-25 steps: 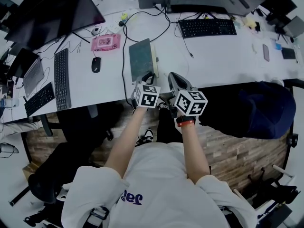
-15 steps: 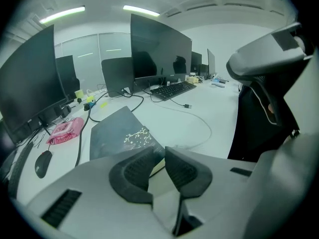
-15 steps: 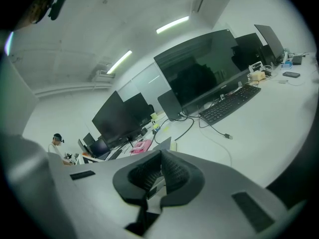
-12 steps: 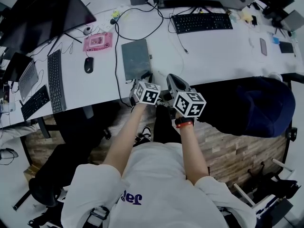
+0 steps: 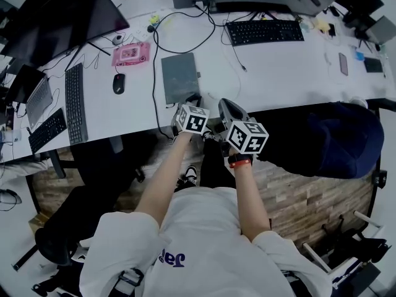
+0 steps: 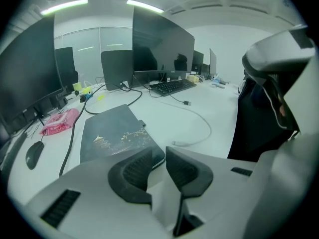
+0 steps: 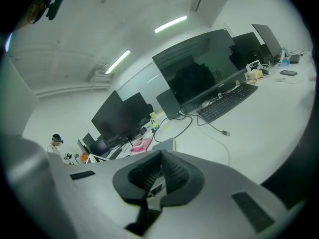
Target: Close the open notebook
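The notebook (image 5: 180,77) lies flat and closed on the white desk (image 5: 272,73), its dark cover up. The left gripper view shows a pale drawing on the notebook (image 6: 117,133) cover. My left gripper (image 5: 192,99) hovers at the notebook's near right corner. Its jaws (image 6: 158,153) have just been opening and stand apart with nothing between them. My right gripper (image 5: 224,103) hangs beside it over the desk's front edge, its pads (image 7: 160,156) pressed together and empty. The notebook (image 7: 164,146) shows just beyond them.
A black cable (image 5: 154,60) runs along the notebook's left side and a white cable (image 6: 199,128) loops to its right. A mouse (image 5: 118,83), a pink item (image 5: 130,54), keyboards (image 5: 265,32) and monitors (image 5: 55,17) lie further off. A dark blue bulky shape (image 5: 337,138) sits at the right.
The left gripper has sunk a little at the notebook's near edge and its jaws have spread. The notebook lies flat as before. The right gripper has barely moved.
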`<state>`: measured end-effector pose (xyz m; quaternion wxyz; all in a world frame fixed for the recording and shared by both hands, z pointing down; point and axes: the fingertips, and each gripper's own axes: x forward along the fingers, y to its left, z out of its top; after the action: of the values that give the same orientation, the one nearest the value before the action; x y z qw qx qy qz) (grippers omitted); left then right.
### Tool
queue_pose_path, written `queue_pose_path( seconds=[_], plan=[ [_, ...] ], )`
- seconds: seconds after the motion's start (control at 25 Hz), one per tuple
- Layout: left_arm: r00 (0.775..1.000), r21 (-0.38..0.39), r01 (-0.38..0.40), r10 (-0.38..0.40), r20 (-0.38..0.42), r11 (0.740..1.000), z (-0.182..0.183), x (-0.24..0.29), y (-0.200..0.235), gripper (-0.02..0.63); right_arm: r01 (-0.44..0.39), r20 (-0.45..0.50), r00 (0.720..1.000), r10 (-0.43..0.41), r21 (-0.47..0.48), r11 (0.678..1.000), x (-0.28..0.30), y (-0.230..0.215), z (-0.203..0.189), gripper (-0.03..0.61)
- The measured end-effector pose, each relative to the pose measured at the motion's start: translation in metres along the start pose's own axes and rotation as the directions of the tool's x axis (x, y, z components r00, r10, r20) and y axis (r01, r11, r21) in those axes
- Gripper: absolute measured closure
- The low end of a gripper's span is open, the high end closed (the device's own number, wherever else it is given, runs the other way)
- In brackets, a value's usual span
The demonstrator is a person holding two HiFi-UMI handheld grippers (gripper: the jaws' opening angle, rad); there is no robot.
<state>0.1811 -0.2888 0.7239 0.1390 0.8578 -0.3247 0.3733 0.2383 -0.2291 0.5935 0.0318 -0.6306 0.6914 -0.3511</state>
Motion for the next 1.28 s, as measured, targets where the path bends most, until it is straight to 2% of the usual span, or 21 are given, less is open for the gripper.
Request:
queue_pose_path(
  seconds=[0.16, 0.36, 0.56, 0.76, 1.12, 1.28],
  plan=[
    [0.996, -0.057, 0.041, -0.036, 0.086, 0.998, 0.012, -0.032, 0.001, 0.513, -0.012, 0.02, 1.0, 0.013, -0.025, 1.0, -0.006, 0.016, 0.005, 0.563],
    [0.976, -0.103, 0.039, -0.016, 0.217, 0.994, 0.037, -0.099, 0.017, 0.514, -0.031, 0.043, 0.998, 0.035, -0.087, 0.996, -0.016, 0.046, 0.015, 0.563],
    [0.932, -0.138, 0.026, 0.026, 0.36, 0.99, 0.059, -0.173, 0.038, 0.514, -0.045, 0.069, 0.996, 0.058, -0.175, 0.984, -0.033, 0.081, 0.024, 0.563],
    [0.884, -0.14, -0.003, 0.068, 0.462, 0.99, 0.068, -0.247, 0.05, 0.52, -0.027, 0.109, 0.993, 0.055, -0.242, 0.97, -0.058, 0.111, 0.032, 0.563],
    [0.813, -0.161, -0.026, 0.114, 0.572, 0.987, 0.051, -0.336, 0.055, 0.572, 0.012, 0.177, 0.983, 0.049, -0.329, 0.944, -0.098, 0.151, 0.03, 0.563],
    [0.79, -0.169, -0.042, 0.136, 0.598, 0.985, 0.045, -0.358, 0.059, 0.585, 0.014, 0.189, 0.98, 0.057, -0.355, 0.935, -0.107, 0.165, 0.026, 0.563]
  ],
)
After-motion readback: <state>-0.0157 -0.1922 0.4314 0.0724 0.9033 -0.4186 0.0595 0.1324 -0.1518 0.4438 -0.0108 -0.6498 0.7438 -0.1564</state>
